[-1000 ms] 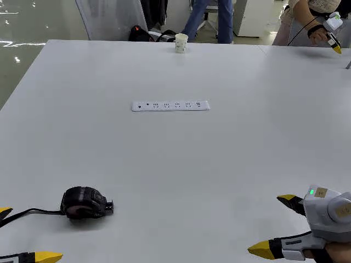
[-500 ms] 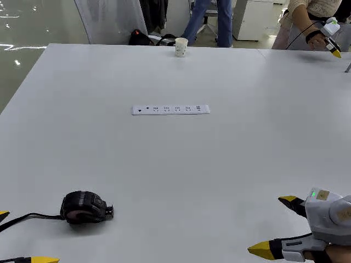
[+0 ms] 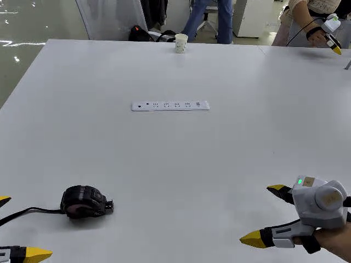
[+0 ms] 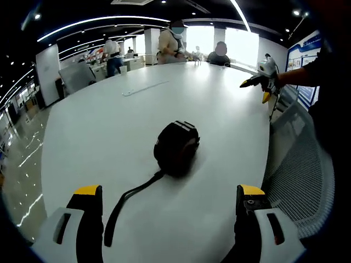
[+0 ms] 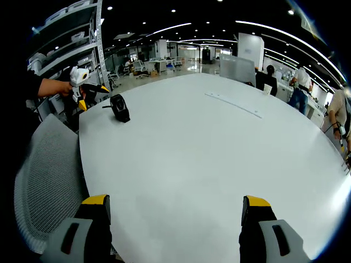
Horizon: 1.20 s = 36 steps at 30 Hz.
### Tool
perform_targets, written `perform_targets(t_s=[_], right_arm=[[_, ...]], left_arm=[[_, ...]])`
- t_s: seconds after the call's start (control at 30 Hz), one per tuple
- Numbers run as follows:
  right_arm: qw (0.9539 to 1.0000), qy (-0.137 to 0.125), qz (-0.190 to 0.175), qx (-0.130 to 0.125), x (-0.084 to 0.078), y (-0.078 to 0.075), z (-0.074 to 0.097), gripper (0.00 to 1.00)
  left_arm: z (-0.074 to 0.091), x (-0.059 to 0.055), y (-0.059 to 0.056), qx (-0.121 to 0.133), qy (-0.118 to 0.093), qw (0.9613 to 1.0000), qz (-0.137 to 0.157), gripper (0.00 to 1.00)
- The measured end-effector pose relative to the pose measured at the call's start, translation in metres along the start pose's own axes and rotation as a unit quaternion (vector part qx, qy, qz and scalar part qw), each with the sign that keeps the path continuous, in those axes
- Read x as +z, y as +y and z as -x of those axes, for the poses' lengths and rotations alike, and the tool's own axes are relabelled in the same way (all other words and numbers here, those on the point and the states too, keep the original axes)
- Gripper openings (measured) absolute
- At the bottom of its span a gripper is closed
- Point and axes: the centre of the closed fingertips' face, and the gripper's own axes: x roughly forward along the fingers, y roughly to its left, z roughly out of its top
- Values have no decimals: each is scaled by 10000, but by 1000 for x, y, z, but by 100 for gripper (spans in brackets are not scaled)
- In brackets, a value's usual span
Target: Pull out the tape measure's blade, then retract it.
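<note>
Tape measure (image 3: 85, 201), black and compact, sits on the white surface (image 3: 175, 148) at its near left, between the two grippers but much closer to the left one. Its long axis runs left to right. A small tab at the right end is too tiny to make out, and a black strap (image 3: 33, 212) trails left from the other end until the frame edge cuts it off.

The left gripper (image 3: 24, 226) is mostly cropped in the head view, with just yellow tips showing. In the left gripper view its fingers (image 4: 88, 193) are spread wide and hold nothing, and the case lies ahead of them, apart.

The right gripper (image 3: 258, 213) hovers at the near right, well apart, its fingers (image 5: 96, 200) spread wide and likewise empty.

Farther off lie a power strip (image 3: 170, 105) and a paper cup (image 3: 181, 43).
</note>
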Motion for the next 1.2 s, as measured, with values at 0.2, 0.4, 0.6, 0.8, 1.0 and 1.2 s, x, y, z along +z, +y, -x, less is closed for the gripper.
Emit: perform_targets(t_s=[0.2,0.4,0.6,0.8,1.0,1.2], right_arm=[[9999,30,104,92,7,2,-7,99],[9997,57,169,193,16,7,-16,99],[9994,88,193,275,22,9,-27,99],[9988,72,248,416,29,14,-37,99],[9979,44,341,545,37,19,-43,99],[9957,-112,482,778,49,28,-50,99]], left_arm=[[-3,0,7,-202,348,9985,-359,99],[-12,4,3,-556,518,9957,-525,99],[-23,5,0,-848,746,9903,-808,99],[-32,12,4,-996,885,9852,-1083,99],[-41,26,-1,-1185,896,9775,-1498,99],[-55,33,-2,-1266,1134,9652,-1986,99]])
